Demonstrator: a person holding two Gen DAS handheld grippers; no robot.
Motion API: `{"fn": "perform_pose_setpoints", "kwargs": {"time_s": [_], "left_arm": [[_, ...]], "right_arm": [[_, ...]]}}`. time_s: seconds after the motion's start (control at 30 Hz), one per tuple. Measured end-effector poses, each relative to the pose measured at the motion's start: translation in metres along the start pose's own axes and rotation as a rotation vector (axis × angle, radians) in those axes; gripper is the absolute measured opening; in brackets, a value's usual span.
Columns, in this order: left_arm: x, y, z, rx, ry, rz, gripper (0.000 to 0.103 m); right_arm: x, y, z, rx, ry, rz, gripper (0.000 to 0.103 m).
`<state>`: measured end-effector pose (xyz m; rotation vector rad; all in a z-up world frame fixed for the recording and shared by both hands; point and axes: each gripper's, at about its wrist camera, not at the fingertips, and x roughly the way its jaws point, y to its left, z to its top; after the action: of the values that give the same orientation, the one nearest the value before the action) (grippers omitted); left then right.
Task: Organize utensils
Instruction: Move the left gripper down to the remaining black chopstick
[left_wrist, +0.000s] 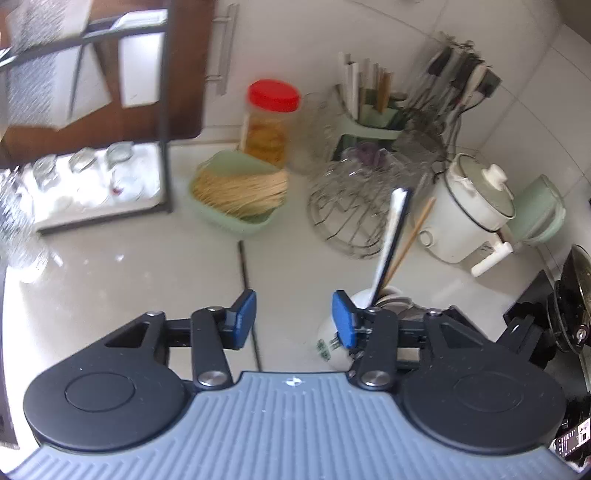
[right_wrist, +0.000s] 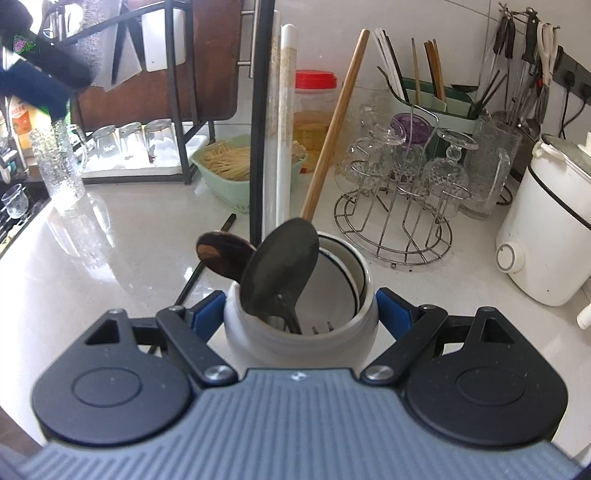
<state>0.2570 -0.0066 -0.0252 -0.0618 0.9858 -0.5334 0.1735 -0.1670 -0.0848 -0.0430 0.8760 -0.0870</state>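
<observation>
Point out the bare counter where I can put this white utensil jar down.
Free: the glossy counter left of the white jar, between it, the glass rack tray and the green noodle basket; only one dark utensil lies there. Crowded: the wire glass stand and white cooker to the right.

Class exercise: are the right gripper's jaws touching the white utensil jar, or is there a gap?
Touching. In the right wrist view, the right gripper has its jaws pressed against both sides of the white utensil jar, with no gap visible.

bright daylight, glare on the counter (left_wrist: 110, 280), left view motion-blurred, fisheye-bent edges
</observation>
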Motion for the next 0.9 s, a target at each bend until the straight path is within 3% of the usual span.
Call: {"fn": "perform_pose_setpoints", "kwargs": {"time_s": [0.2, 0.37, 0.9], "left_arm": [[0.002, 0.019, -0.011, -0.007, -0.032, 0.079, 0.074], [0.033, 0.025, -0.013, -0.001, -0.037, 0.133, 0.074], [0.189, 0.052, -0.015, -0.146, 0.103, 0.094, 0.071]], "right_arm": [[0.003, 0.002, 0.006, 0.002, 0.039, -0.006, 0.090], [0.002, -0.001, 0.005, -0.002, 0.045, 0.006, 0.089], [0.000, 0.001, 0.003, -0.002, 0.052, -0.003, 0.089]]}}
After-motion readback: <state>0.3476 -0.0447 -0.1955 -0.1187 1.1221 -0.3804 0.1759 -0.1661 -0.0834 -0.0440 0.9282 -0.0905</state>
